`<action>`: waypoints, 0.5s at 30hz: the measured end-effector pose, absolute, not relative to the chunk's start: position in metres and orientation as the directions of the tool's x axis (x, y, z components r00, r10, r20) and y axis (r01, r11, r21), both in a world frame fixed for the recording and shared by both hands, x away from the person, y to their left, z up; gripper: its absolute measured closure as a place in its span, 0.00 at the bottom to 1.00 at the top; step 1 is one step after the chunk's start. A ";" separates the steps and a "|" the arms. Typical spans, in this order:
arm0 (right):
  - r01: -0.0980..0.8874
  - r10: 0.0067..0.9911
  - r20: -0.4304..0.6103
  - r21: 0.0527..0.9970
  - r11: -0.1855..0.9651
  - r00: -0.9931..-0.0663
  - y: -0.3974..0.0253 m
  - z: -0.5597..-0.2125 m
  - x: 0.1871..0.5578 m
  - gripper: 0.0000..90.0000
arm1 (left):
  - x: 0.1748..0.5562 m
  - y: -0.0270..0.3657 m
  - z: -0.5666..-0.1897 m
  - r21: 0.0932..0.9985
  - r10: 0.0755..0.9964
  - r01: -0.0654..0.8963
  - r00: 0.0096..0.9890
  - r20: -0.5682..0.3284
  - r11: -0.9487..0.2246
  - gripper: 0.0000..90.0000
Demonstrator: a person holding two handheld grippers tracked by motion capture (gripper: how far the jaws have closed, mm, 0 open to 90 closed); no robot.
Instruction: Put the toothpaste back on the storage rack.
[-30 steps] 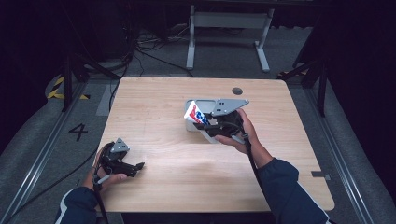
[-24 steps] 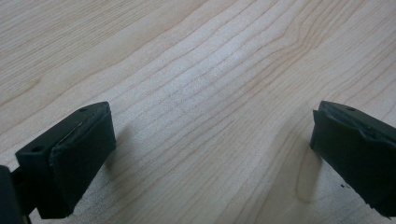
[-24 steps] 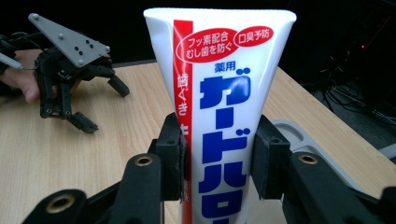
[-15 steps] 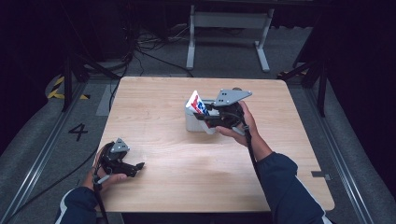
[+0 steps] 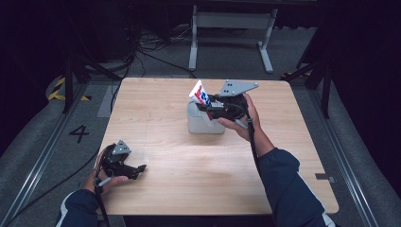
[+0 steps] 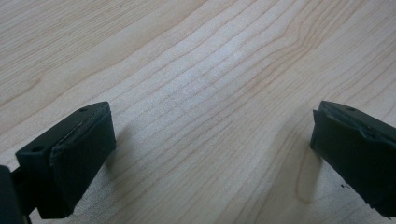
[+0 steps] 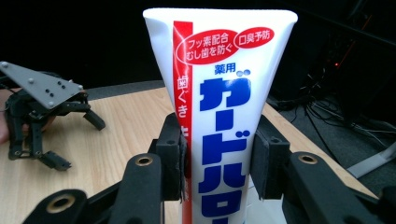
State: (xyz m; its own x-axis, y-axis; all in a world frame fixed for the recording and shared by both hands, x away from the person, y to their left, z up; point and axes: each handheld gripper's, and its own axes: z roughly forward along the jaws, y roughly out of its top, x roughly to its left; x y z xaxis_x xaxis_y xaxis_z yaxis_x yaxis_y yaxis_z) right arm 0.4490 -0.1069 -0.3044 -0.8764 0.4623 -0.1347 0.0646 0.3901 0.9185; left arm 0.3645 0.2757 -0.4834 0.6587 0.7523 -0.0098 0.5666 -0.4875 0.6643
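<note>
High view: the right gripper (image 5: 211,105) clenches its jaws on a white toothpaste tube with blue lettering (image 5: 200,94), held above a grey box (image 5: 203,124); the left gripper (image 5: 135,170) rests released on the wooden desk (image 5: 189,165).

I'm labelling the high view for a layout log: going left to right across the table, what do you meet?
Black left gripper open on the wood → grey box-shaped holder → black right gripper, shut on the white, red and blue toothpaste tube.
</note>
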 end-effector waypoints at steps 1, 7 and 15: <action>0.067 0.465 -0.132 0.920 0.387 -0.875 -0.107 -0.303 0.450 0.69 | 0.365 0.276 -0.483 0.664 0.752 0.566 0.659 -0.010 -0.488 0.00; 0.073 0.479 -0.128 0.923 0.378 -0.868 -0.106 -0.301 0.461 0.69 | 0.365 0.276 -0.483 0.664 0.752 0.567 0.659 -0.010 -0.488 0.00; 0.093 0.507 -0.121 0.921 0.377 -0.854 -0.106 -0.307 0.477 0.69 | 0.365 0.276 -0.483 0.663 0.752 0.567 0.659 -0.010 -0.489 0.00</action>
